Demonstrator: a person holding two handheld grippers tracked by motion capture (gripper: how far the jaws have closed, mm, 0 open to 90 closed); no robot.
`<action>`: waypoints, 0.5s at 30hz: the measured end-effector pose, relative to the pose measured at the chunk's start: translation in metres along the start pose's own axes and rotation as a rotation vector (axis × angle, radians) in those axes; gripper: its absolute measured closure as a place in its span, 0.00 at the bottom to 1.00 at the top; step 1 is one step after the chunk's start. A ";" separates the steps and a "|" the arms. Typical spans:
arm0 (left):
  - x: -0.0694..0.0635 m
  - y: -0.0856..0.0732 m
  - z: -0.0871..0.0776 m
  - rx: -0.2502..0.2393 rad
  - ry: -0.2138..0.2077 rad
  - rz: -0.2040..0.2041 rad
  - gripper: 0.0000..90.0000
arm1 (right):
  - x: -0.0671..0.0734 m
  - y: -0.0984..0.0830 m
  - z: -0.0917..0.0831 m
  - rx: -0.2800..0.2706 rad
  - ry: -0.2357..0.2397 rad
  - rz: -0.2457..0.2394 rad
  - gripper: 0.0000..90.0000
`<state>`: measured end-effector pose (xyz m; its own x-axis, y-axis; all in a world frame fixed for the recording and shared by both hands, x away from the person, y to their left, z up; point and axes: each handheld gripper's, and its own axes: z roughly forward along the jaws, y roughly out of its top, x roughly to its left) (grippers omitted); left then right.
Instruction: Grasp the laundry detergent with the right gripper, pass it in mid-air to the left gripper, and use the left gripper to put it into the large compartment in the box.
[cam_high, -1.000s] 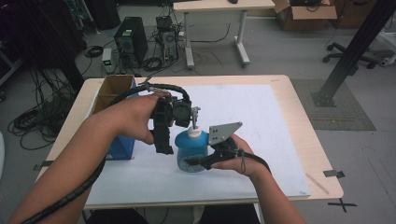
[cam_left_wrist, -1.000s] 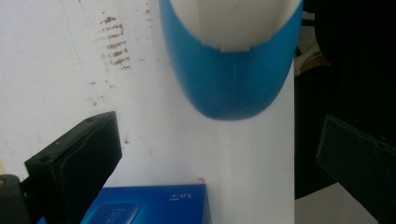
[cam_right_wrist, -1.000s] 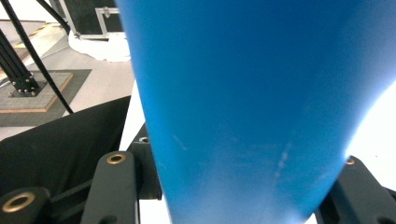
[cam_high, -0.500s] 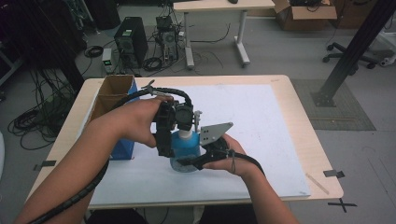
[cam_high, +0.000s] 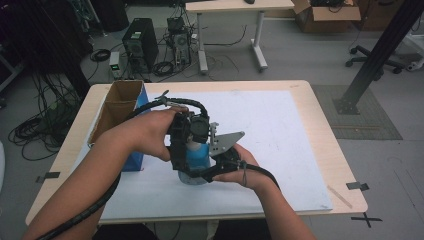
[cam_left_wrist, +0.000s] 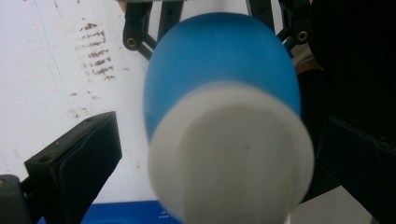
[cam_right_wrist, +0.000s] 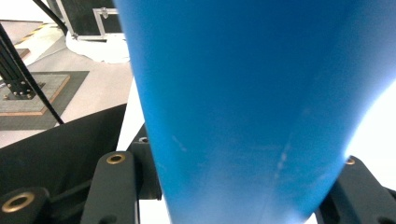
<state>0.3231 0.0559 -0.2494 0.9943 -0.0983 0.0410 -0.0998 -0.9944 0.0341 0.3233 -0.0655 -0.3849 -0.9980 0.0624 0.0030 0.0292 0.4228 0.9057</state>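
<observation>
Two grippers lower, blue bottle (cam_high: 196, 156) now tabled

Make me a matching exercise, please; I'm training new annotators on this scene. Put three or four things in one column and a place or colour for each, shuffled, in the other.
Things:
1. blue bottle
2. cardboard box
3. computer tower
4. office chair

Places or colours:
A. on the floor beyond the table's far edge, left of the white desk legs
B. open-topped, at the table's left edge
C. on the floor at the far right, behind the black post
D. white cap, between the left tool and the right tool

Pairs: 1-D, 2-B, 3-A, 4-C
</observation>
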 end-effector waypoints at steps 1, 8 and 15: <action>0.000 0.000 0.000 0.000 0.002 0.001 0.00 | 0.000 0.000 0.000 0.001 -0.001 0.002 0.50; 0.000 -0.001 0.002 -0.003 0.012 -0.001 0.01 | 0.000 0.001 0.002 0.002 -0.004 0.000 0.50; 0.000 0.000 0.002 0.003 0.007 -0.003 0.05 | 0.000 0.002 0.003 0.001 -0.008 -0.002 0.50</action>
<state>0.3232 0.0561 -0.2518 0.9943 -0.0954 0.0482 -0.0970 -0.9948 0.0316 0.3235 -0.0622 -0.3846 -0.9976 0.0690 -0.0018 0.0277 0.4235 0.9055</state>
